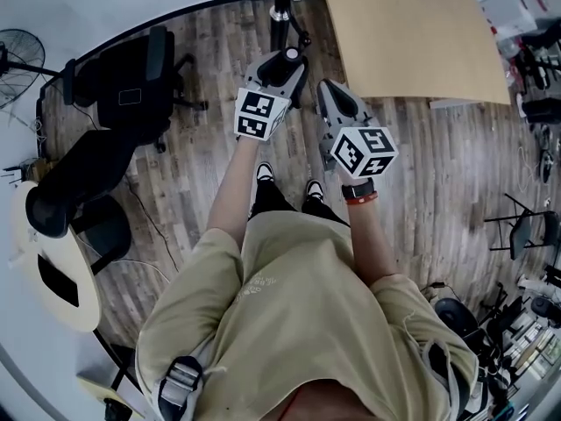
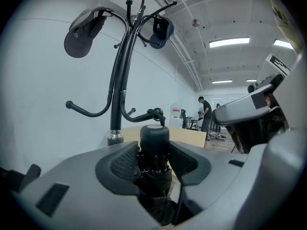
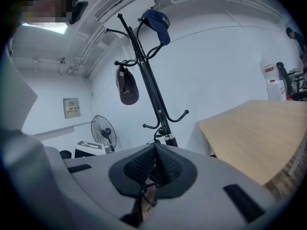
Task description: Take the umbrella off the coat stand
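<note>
A folded black umbrella (image 2: pixel 154 133) stands upright between the pads of my left gripper (image 2: pixel 154 153), which is shut on it just below its round handle cap. In the head view the handle (image 1: pixel 291 56) pokes out of the left gripper (image 1: pixel 279 75). The black coat stand (image 2: pixel 117 95) rises just beyond it, one lower hook close behind the handle. My right gripper (image 3: pixel 154 152) sits beside the left one (image 1: pixel 331 95). Its pads meet at the tips, and a thin black strap (image 3: pixel 144 191) hangs out just below them. The stand's pole (image 3: pixel 151 90) is ahead of it.
A dark cap (image 2: pixel 84 32) and a blue cap (image 2: pixel 160 32) hang on the stand's upper hooks. A wooden table (image 1: pixel 412 33) stands right of the stand's base (image 1: pixel 280 7). Black office chairs (image 1: pixel 131 82) and a floor fan (image 1: pixel 17 60) are on the left. People stand far off.
</note>
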Available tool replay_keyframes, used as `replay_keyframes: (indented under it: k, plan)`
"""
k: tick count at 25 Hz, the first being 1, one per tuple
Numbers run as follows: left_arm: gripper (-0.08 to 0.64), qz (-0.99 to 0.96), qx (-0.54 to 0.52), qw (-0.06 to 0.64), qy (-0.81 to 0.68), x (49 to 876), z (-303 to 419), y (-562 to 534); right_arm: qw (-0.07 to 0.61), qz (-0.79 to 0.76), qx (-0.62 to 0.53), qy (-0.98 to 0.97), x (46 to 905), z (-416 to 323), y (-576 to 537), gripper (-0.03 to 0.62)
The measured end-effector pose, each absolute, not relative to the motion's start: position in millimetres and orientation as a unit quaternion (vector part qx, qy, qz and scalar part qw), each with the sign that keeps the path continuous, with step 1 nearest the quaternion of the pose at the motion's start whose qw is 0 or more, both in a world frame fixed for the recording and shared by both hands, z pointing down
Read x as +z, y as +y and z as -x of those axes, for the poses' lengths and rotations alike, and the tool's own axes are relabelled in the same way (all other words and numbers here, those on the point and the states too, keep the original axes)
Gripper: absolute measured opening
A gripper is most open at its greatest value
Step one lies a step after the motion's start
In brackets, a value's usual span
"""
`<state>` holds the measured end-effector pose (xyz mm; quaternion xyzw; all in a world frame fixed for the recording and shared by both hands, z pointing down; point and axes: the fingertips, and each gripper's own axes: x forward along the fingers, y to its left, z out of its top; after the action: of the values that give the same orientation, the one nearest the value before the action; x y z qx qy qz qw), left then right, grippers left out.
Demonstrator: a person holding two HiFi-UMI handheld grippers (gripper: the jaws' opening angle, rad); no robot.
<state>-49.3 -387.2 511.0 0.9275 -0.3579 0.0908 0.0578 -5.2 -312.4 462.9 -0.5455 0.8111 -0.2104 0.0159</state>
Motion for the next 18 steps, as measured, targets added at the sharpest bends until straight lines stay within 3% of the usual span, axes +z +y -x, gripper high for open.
replay_keyframes:
  k: [13,18]
  plan:
    - [0.209,-0.922,0.079,0.063,-0.373,475.5,39.3,-336.4,0.048,0.549,-0.186,0.814,428.9,-31.6,-296.9,0.015]
    - [0.209,-0.912,0.082,0.077,-0.395,466.4,39.0,-311.3,0.021,0.554,-0.134,0.822,418.5,-46.4,-290.6,0.015]
